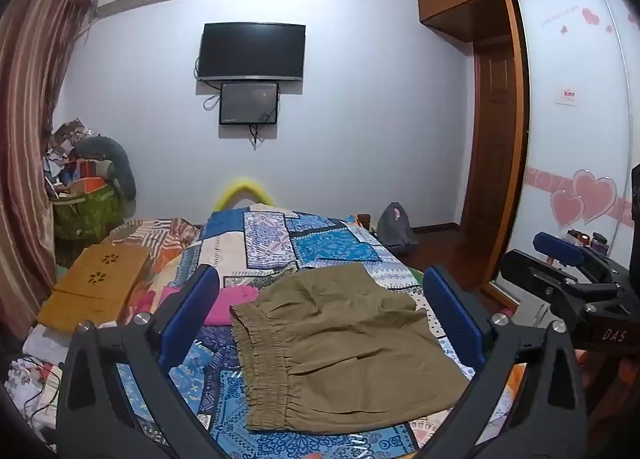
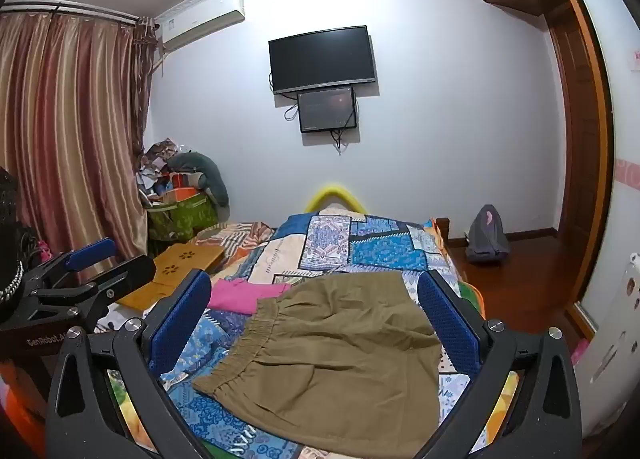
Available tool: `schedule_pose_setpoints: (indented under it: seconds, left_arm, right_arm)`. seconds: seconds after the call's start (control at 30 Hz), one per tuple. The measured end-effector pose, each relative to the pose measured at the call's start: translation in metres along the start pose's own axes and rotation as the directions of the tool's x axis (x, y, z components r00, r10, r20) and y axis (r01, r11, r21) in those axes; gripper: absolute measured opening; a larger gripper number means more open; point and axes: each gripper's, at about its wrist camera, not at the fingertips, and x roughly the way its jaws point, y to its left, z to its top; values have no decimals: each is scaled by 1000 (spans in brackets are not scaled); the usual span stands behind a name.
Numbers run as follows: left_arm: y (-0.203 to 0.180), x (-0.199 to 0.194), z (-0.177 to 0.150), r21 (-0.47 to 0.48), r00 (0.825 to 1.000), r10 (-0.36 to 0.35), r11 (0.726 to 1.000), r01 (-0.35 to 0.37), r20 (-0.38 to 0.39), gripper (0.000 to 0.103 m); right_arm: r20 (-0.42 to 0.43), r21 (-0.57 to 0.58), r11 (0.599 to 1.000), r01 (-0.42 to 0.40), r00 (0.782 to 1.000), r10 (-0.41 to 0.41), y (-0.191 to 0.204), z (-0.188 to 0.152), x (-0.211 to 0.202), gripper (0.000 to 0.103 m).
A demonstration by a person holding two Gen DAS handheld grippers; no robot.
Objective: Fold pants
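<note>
Olive-brown pants (image 1: 340,347) lie folded into a compact block on the blue patchwork bedspread (image 1: 312,243), elastic waistband toward the left. They also show in the right wrist view (image 2: 340,363). My left gripper (image 1: 320,319) is open and empty, held above the pants, blue pads wide apart. My right gripper (image 2: 316,323) is open and empty too, above the same pants. The right gripper shows at the right edge of the left wrist view (image 1: 568,271), and the left gripper shows at the left of the right wrist view (image 2: 80,271).
A pink garment (image 1: 236,303) lies on the bed just left of the pants. A wooden lap table (image 1: 100,283) sits at the bed's left side. A cluttered pile (image 1: 88,187) stands by the curtain. A grey backpack (image 2: 486,235) sits on the floor right of the bed.
</note>
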Motion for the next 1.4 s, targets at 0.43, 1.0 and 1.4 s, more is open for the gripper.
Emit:
schedule_pose_setpoints:
  seconds: [0.43, 1.0, 1.4]
  left_arm:
    - [-4, 0, 3, 32, 1000, -11, 999, 11, -5, 103]
    - [-9, 6, 1, 43, 1000, -24, 999, 25, -19, 103]
    - [-12, 2, 3, 49, 1000, -21, 999, 21, -6, 103]
  right_arm:
    - [-12, 5, 1000, 2, 1000, -1, -1, -1, 3, 103]
    - [-12, 9, 1000, 10, 1000, -10, -6, -1, 3, 103]
    - [-14, 3, 1000, 16, 1000, -16, -5, -2, 2, 103]
